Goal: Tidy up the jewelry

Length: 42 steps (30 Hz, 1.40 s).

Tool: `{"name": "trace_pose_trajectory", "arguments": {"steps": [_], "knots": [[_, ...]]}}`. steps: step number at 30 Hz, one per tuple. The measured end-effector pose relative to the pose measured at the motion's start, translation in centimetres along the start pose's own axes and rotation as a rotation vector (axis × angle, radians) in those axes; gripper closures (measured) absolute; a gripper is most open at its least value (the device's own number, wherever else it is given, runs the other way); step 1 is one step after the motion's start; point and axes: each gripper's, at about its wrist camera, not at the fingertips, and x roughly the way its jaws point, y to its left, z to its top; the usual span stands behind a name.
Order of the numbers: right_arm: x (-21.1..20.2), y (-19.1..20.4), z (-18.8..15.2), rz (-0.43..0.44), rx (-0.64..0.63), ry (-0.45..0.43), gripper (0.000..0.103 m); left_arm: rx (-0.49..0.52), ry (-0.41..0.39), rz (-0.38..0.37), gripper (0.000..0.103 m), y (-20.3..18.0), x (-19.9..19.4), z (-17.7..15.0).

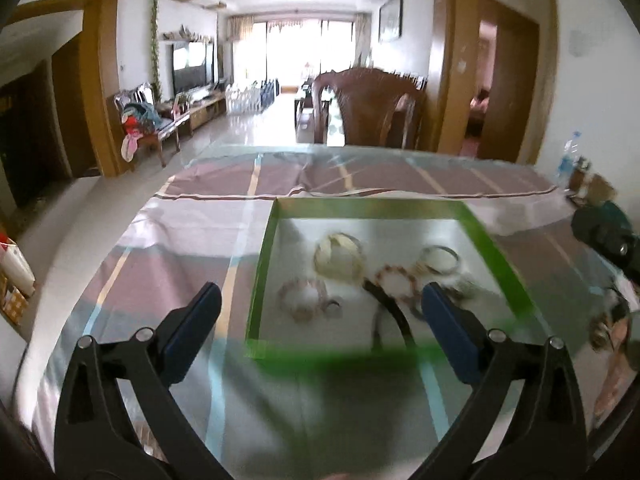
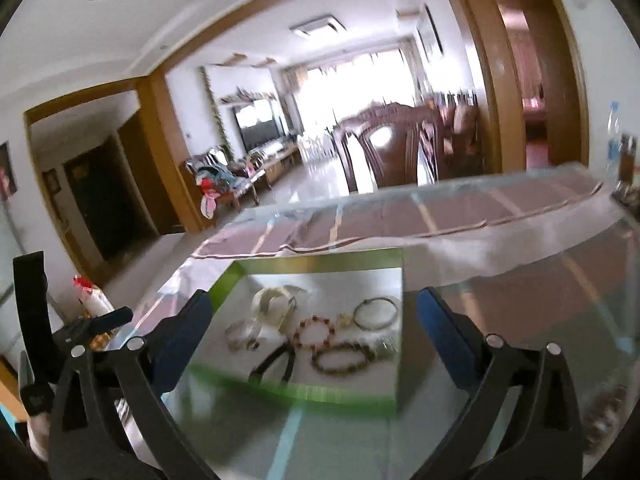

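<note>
The left gripper (image 1: 320,304) stands wide open above the near part of the green tray (image 1: 262,276) and holds nothing. The right gripper (image 2: 310,310) is also wide open and empty, in front of the same tray. Inside the tray lie the jewelry pieces close together: a pale wide bangle (image 1: 339,261), a red beaded bracelet (image 2: 314,333), a dark beaded bracelet (image 2: 339,358), a thin metal bangle (image 2: 376,312) and a black cord (image 1: 390,310). The tray rests on a striped tablecloth (image 1: 180,248)
</note>
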Motion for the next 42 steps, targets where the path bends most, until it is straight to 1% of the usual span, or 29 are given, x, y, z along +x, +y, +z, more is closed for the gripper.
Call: {"name": "trace_pose_trajectory", "arguments": {"steps": [2,3,4,5,8,11,13,16,19,23,28,35,42], "knots": [[-3.9,0.9,-1.6,-0.025,-0.054,-0.022,0.003,0.009,-0.015,-0.004,0.004,-0.3,-3.2,-2.6],[-5.4,1.2,-2.5,-0.035,-0.073,-0.022,0.003,0.012,-0.014,0.001,0.004,-0.4,-4.2,-3.5],[-6.5,1.5,-3.3,-0.044,-0.089,-0.014,0.003,0.007,-0.014,0.010,0.004,-0.4,-5.4,-4.9],[-7.5,1.7,-4.4,-0.054,-0.103,0.002,0.003,0.000,-0.015,0.010,0.004,-0.2,-5.9,-5.5],[-9.4,2.3,-7.1,-0.094,-0.120,0.046,0.003,-0.025,-0.020,0.020,0.004,0.0,-7.9,-8.4],[-11.1,2.5,-9.0,-0.126,-0.111,0.036,0.003,-0.020,-0.012,0.057,0.004,-0.3,-8.9,-10.1],[-11.4,2.7,-10.0,-0.135,-0.106,0.049,0.003,-0.013,-0.010,0.059,0.004,-0.6,-9.6,-10.8],[-11.7,3.0,-11.3,-0.131,-0.093,0.063,0.003,-0.005,-0.003,0.035,0.004,-0.9,-10.7,-11.5],[-11.7,2.8,-11.7,-0.125,-0.077,0.079,0.003,-0.008,-0.003,0.020,0.004,-1.0,-11.6,-12.0],[-12.2,3.1,-11.7,-0.129,-0.068,0.059,0.003,-0.001,-0.004,0.011,0.004,-1.6,-12.4,-12.4],[-12.4,3.2,-11.7,-0.132,-0.071,0.056,0.003,-0.002,-0.003,0.008,0.004,-1.8,-13.2,-12.6],[-12.5,3.3,-11.7,-0.135,-0.070,0.054,0.003,-0.003,-0.008,0.019,0.004,-1.8,-13.0,-12.4],[-12.5,3.3,-11.7,-0.135,-0.070,0.062,0.003,-0.016,0.003,0.013,0.004,-1.6,-12.5,-12.4]]}}
